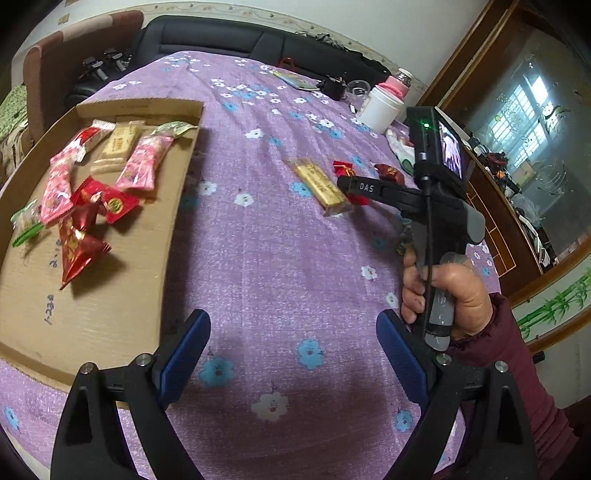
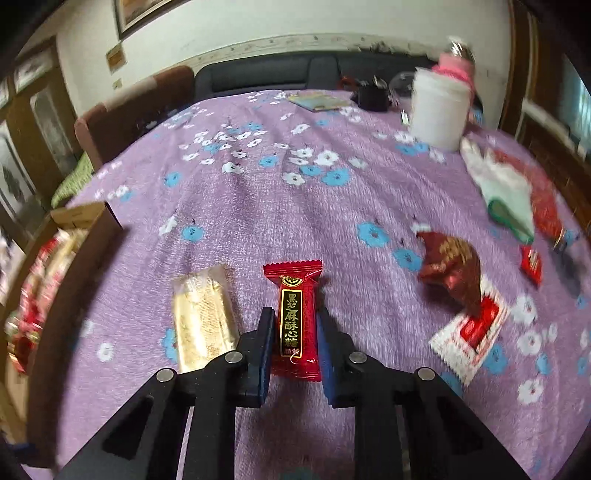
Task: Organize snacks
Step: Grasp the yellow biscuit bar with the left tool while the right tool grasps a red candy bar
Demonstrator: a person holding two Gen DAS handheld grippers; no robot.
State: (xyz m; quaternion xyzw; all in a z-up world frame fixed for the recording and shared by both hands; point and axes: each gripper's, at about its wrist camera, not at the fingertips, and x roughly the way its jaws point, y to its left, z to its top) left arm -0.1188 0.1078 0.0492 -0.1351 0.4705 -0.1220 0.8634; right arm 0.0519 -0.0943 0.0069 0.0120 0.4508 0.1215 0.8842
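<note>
Red candy packet (image 2: 295, 321) with gold lettering pinched between blue pads (image 2: 266, 345) of right gripper (image 2: 295, 347), jaws pressed onto its sides, above purple flowered bench (image 2: 288, 206). Gold wafer bar (image 2: 203, 321) just beside, at nine o'clock. Crumpled brown wrapper (image 2: 452, 266) near, at two o'clock. Left gripper (image 1: 291, 354) with jaws spread wide, nothing between. Cardboard tray (image 1: 110, 295) of mixed snacks at ten o'clock. White tub (image 2: 437, 110) far off at one o'clock.

I am looking into a home living room: a purple flower-printed tablecloth (image 2: 258, 206) covers the table, a dark leather sofa (image 1: 258, 40) lines the wall, beside a glass-fronted wooden cabinet (image 1: 535, 147) and framed pictures (image 2: 140, 11).
</note>
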